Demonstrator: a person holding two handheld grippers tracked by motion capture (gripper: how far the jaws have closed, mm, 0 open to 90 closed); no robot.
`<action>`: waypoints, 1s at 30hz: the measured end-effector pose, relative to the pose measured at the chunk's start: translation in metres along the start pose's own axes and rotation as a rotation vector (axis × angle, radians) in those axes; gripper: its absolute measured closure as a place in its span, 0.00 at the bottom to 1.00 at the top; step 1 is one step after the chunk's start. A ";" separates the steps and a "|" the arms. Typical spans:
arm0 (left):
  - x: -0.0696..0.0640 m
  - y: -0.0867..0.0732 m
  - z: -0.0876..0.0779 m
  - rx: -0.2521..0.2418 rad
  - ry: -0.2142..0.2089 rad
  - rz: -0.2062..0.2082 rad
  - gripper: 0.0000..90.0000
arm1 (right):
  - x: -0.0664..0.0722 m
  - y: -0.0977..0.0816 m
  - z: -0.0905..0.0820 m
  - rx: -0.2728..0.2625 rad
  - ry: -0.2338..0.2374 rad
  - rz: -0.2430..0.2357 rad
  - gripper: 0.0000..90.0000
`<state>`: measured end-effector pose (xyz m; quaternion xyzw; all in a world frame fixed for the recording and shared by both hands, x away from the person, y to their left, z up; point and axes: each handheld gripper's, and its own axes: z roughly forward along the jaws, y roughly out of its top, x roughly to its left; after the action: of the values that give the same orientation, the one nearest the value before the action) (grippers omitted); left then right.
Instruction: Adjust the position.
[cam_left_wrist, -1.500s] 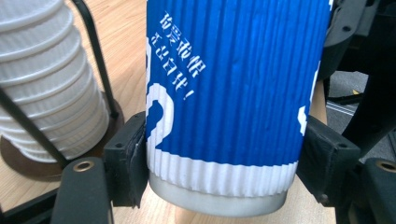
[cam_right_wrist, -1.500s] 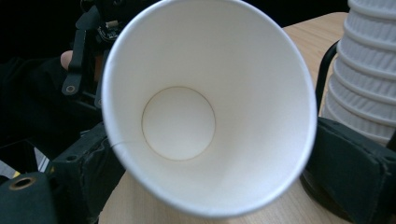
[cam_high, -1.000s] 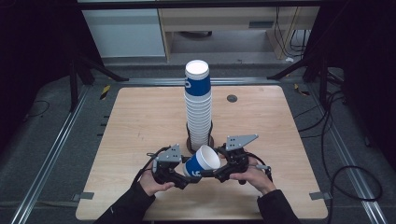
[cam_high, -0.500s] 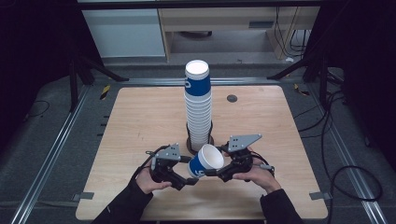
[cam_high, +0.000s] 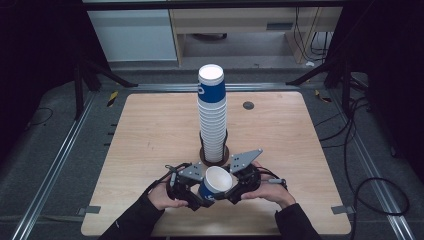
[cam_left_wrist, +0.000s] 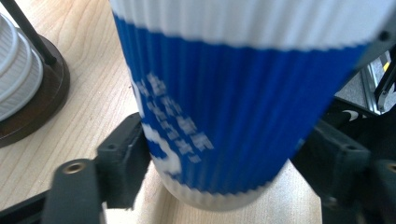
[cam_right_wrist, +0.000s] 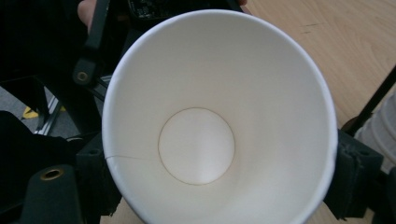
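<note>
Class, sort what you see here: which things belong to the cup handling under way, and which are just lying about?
In the job: blue paper cup; left gripper; right gripper; cup stack; stack holder.

Lying about: round insert in the table; floor cables.

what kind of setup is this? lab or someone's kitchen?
Most likely a lab recording rig: a bare wooden table on a dark floor with metal rails, loose cables, and a tall stack of paper cups as test props.

High view looks down, both gripper views close on cup (cam_high: 216, 183)
</note>
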<state>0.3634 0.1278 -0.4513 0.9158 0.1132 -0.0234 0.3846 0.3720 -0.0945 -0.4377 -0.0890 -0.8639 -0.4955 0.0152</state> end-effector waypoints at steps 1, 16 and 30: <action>0.000 0.000 0.000 0.002 -0.005 -0.001 0.30 | 0.000 0.000 0.001 0.002 0.005 -0.002 0.19; 0.004 -0.002 -0.011 -0.100 0.031 -0.033 0.31 | -0.003 0.003 -0.012 -0.117 -0.048 0.026 0.10; -0.003 0.004 -0.015 -0.222 0.113 -0.065 0.31 | -0.007 0.004 -0.020 -0.247 -0.025 0.098 0.11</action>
<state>0.3604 0.1355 -0.4376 0.8634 0.1660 0.0284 0.4755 0.3783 -0.1107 -0.4251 -0.1384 -0.7910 -0.5957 0.0173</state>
